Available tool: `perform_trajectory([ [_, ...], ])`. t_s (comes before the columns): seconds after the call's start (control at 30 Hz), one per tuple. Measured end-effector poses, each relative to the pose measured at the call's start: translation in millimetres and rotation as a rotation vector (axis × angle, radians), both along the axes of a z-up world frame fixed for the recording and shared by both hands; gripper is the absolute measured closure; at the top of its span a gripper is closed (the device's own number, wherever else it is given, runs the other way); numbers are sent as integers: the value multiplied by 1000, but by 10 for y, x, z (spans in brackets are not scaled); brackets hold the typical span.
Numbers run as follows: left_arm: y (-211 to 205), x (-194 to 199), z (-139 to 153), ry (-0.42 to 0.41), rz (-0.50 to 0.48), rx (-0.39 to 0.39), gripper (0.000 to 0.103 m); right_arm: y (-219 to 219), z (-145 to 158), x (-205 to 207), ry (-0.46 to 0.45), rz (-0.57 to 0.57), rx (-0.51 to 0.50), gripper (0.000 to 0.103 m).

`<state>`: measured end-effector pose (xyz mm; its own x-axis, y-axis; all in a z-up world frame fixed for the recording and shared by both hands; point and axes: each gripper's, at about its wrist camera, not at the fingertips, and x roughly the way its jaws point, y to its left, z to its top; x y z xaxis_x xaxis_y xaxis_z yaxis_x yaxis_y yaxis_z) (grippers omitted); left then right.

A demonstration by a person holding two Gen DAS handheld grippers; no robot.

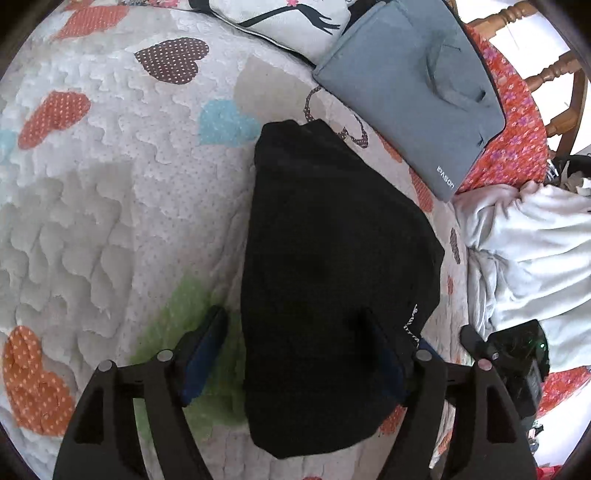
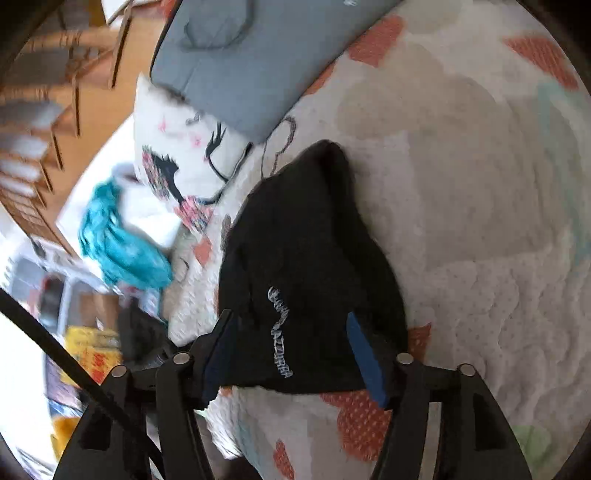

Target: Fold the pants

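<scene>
The black pants [image 1: 332,258] lie folded into a compact bundle on a white quilt with coloured hearts [image 1: 110,203]. My left gripper [image 1: 295,350] is open and hangs above the bundle's near end, its jaws wide apart. The pants also show in the right wrist view [image 2: 314,258], with white lettering [image 2: 279,332] near their near edge. My right gripper [image 2: 291,350] is open just above that edge, fingers either side of the lettering, holding nothing. The right gripper's body shows at the lower right of the left wrist view [image 1: 517,365].
A grey laptop sleeve [image 1: 413,85] lies beyond the pants, next to a white printed pillow [image 1: 288,22]. A heap of white cloth [image 1: 528,258] lies to the right. A wooden chair [image 1: 554,70] stands past the bed edge. Teal cloth [image 2: 118,240] lies off the bed.
</scene>
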<state>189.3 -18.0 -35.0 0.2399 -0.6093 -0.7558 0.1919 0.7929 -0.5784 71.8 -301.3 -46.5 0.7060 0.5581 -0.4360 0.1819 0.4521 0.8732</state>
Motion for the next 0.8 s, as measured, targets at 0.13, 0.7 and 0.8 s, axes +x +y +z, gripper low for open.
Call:
perform_trajectory([
  [0.13, 82, -158, 272, -44, 22, -13, 29, -38, 378, -161, -30, -25, -99, 34],
  [0.7, 521, -1862, 998, -609, 332, 425, 1, 643, 334, -1560, 26, -170, -743, 23],
  [0.8, 513, -1921, 935, -611, 319, 451, 1, 833, 549, -1657, -68, -238, -935, 14],
])
